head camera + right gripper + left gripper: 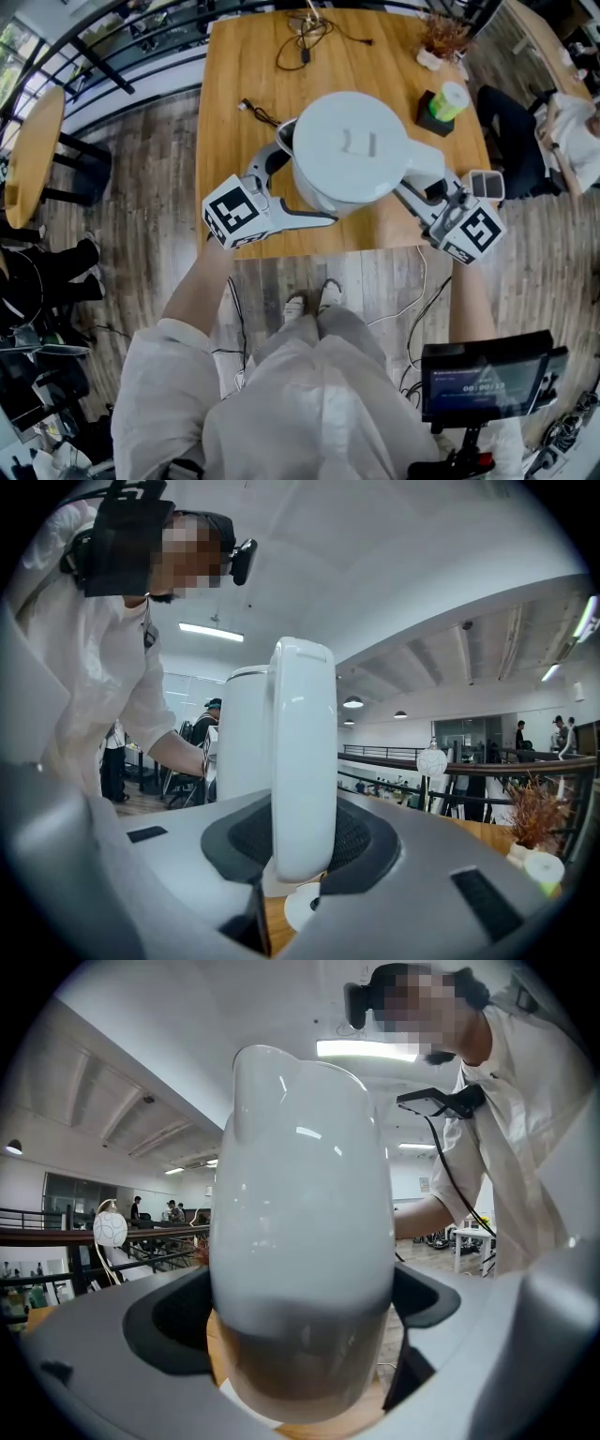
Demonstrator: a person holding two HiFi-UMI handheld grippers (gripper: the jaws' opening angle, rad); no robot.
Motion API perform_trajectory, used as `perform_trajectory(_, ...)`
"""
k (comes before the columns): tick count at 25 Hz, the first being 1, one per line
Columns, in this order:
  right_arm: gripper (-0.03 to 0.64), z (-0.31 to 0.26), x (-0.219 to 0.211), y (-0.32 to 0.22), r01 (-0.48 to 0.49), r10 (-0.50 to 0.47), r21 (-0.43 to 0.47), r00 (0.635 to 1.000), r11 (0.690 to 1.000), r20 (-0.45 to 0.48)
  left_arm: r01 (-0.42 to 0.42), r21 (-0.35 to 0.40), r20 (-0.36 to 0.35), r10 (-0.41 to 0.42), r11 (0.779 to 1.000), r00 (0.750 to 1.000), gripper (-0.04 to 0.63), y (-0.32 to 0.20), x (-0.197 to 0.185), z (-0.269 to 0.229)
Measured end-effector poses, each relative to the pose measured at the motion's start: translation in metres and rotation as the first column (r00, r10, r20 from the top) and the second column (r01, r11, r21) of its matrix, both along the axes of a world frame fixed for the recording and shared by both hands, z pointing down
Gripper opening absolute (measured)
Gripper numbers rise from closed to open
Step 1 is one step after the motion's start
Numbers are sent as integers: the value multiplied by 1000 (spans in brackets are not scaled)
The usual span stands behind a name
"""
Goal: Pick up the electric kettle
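Note:
The white electric kettle (pixel 347 150) hangs above the near edge of the wooden table (pixel 234 66), held from both sides. My left gripper (pixel 284 148) is shut on the kettle's body on the spout side; in the left gripper view the kettle body (pixel 300 1232) fills the space between the jaws of the left gripper (pixel 300 1335). My right gripper (pixel 424 180) is shut on the kettle's handle (pixel 303 752), which stands upright between the dark pads (pixel 361 841). A white round disc (pixel 302 907) lies on the table below the handle.
Behind the kettle, the table carries a coiled black cable (pixel 305 37), a short lead (pixel 258 112), a green cup on a black box (pixel 448 101) and a dried plant (pixel 441 37). The person's shoes (pixel 314 302) stand at the table's near edge. A screen (pixel 487 375) sits at the lower right.

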State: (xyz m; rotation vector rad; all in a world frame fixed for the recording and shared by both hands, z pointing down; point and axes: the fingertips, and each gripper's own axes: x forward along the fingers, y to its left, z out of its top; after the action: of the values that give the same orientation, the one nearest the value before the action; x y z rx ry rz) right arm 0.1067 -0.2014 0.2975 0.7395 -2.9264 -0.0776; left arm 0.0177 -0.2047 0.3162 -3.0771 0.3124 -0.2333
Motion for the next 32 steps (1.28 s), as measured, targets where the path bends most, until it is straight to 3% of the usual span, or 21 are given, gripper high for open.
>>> perform_trajectory(10, 100, -8, -10, 23, 2, -2, -2, 1000, 1000, 0, 4, -6, -7, -4, 1000, 1000, 581, 24, -10, -7)
perform_trajectory(32, 100, 0, -13, 20, -3, 3, -1, 1000, 1000, -5, 3, -5, 1, -3, 1000, 1000, 581, 20, -13, 2)
